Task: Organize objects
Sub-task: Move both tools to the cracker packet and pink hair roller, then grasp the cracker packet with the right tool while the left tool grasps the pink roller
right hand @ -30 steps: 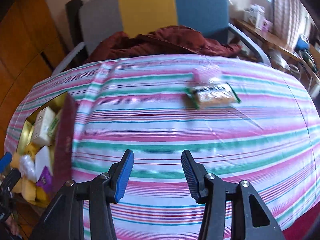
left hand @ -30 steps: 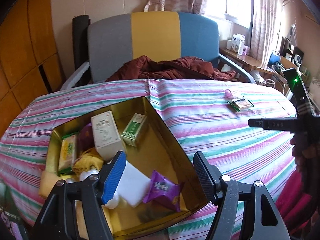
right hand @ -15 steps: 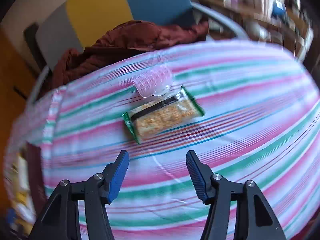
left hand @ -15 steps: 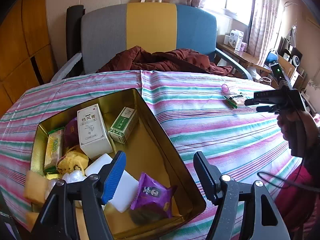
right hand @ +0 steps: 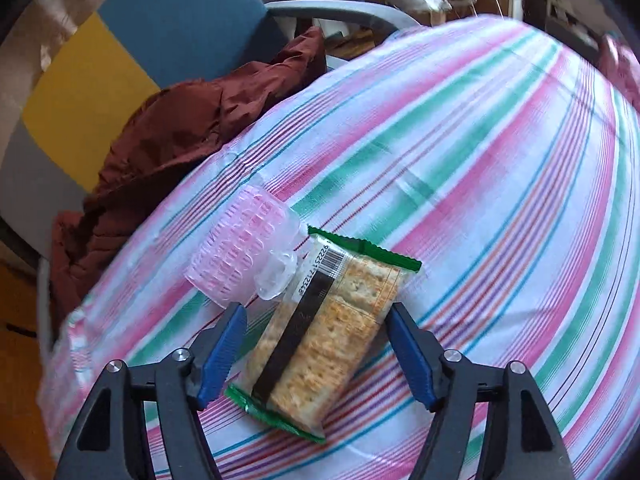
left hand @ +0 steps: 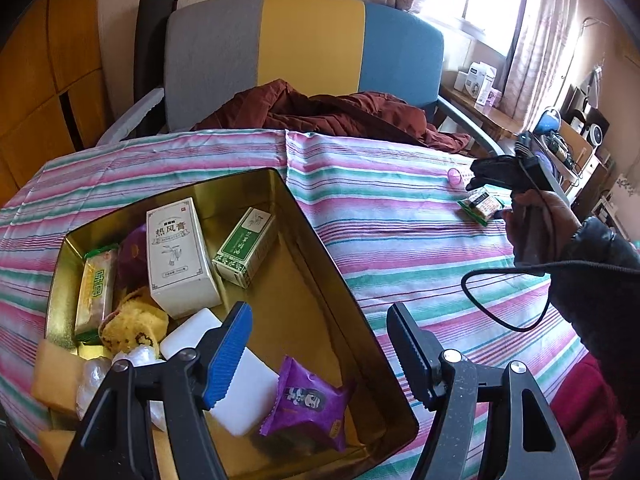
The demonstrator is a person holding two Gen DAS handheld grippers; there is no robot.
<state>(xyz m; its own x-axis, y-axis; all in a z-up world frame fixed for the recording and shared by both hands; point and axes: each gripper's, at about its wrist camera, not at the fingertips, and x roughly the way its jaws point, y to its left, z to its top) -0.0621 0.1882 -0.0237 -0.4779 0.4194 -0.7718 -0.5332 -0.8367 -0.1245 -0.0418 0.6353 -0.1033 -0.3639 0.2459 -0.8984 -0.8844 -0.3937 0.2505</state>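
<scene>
A gold metal tin [left hand: 320,276], rectangular with rounded corners and shiny inner walls, is set on the striped cloth [left hand: 400,240]. Inside it are seen an upright white carton [left hand: 178,256], a smaller green-and-white box [left hand: 245,246] lying on its side, a green-edged cracker bar [left hand: 96,288] along the left wall, a crumbly yellow cake [left hand: 134,322], a smooth white block [left hand: 224,364] and a purple foil packet [left hand: 310,402] near the front. A dark purple wrapper [left hand: 132,256] is tucked behind the carton. Clear crinkled wrappers [left hand: 94,376] are seen at the tin's left front corner.

The left gripper [left hand: 318,356] is held over the tin's near end with its jaws apart and nothing between them.

Well to the right of the tin, a cracker pack [right hand: 328,336] in clear film with green crimped ends lies flat on the cloth, touching a ribbed pink plastic roller [right hand: 240,252] with a clear clip. The right gripper [right hand: 316,354] is lowered over the pack, its jaws having just been opening; the pack lies between the blue ridged pads [right hand: 222,350] but is not pressed by them. From the left wrist view the same gripper is seen in a dark-sleeved hand [left hand: 536,220] above the pack.

A rumpled maroon jacket [left hand: 328,114] is heaped on the grey, yellow and blue chair [left hand: 312,40] behind the table.
</scene>
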